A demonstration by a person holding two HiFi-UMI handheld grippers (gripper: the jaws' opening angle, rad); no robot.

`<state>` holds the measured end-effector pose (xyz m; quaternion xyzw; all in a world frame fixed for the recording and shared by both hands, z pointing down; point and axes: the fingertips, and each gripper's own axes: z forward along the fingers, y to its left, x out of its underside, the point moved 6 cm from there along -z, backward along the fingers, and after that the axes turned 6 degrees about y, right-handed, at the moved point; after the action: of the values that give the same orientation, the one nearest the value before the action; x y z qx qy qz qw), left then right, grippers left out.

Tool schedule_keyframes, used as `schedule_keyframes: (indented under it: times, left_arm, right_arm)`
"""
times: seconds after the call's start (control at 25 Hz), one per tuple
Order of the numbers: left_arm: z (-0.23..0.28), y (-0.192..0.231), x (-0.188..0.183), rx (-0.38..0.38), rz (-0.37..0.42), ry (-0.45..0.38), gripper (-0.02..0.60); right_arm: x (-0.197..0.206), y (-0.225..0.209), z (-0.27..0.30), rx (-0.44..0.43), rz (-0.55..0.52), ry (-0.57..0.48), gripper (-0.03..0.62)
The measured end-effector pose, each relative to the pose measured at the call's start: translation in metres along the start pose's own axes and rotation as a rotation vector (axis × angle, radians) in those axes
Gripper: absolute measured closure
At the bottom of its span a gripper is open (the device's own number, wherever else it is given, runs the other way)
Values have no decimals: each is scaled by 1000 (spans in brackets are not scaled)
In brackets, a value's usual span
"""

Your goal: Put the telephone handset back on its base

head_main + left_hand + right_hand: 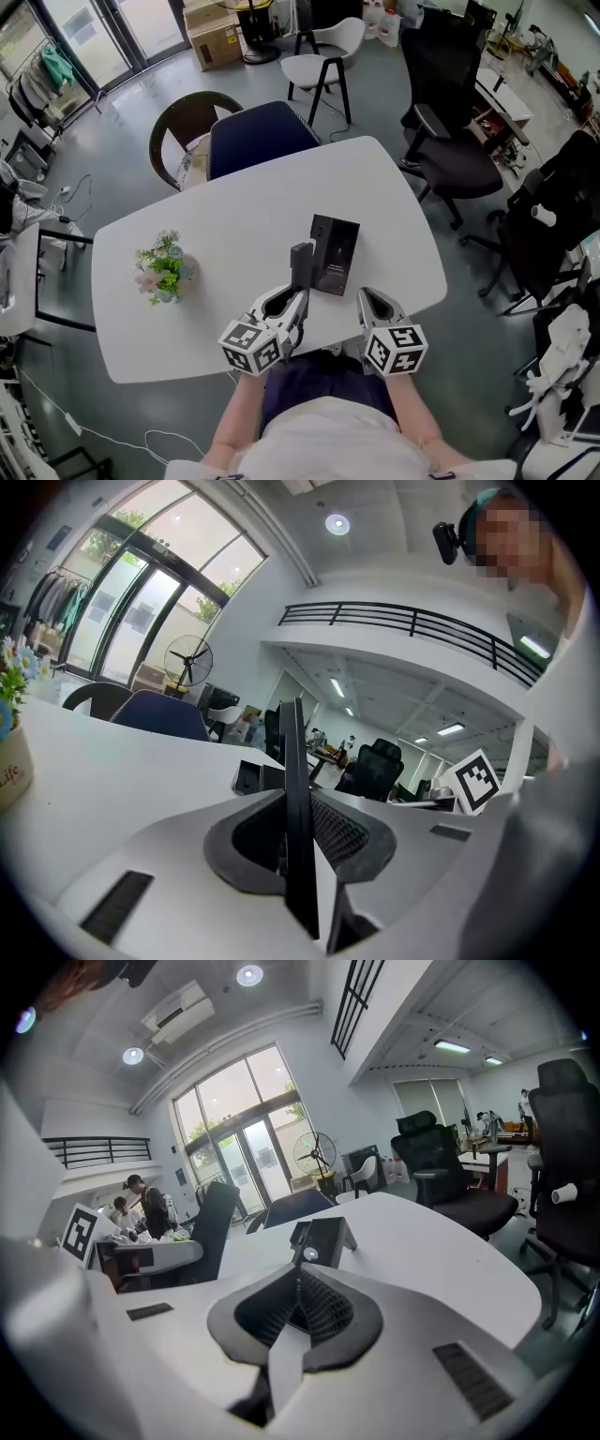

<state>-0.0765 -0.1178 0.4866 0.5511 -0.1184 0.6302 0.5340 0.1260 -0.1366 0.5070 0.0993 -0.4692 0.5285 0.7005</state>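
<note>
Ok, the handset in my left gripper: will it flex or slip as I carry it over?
Probably stiff: the handset stands straight as a thin slab in the left gripper, no bend showing. Likely light, being so slim. It might pivot or slip: its sides look smooth and much of it sticks out past the gripper.

The slim black telephone handset (pixel 301 264) stands on edge, clamped in the left gripper (pixel 299 292), just beside the base (pixel 336 253). This black rectangular base lies flat on the white surface (pixel 234 239).
</note>
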Motion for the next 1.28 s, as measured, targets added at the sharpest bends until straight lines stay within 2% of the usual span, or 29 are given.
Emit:
schedule_keyframes:
  times: [0.28, 0.96, 1.28]
  left_arm:
    - [19, 20, -3, 28, -35, 51, 495]
    - [74, 63, 5, 178, -138, 159, 497]
    - [92, 68, 4, 239, -129, 202, 495]
  right_arm:
    - [0, 1, 5, 5, 10, 17, 559]
    - [-1, -10, 34, 71, 44, 71, 559]
    - [3, -15, 37, 92, 66, 86, 559]
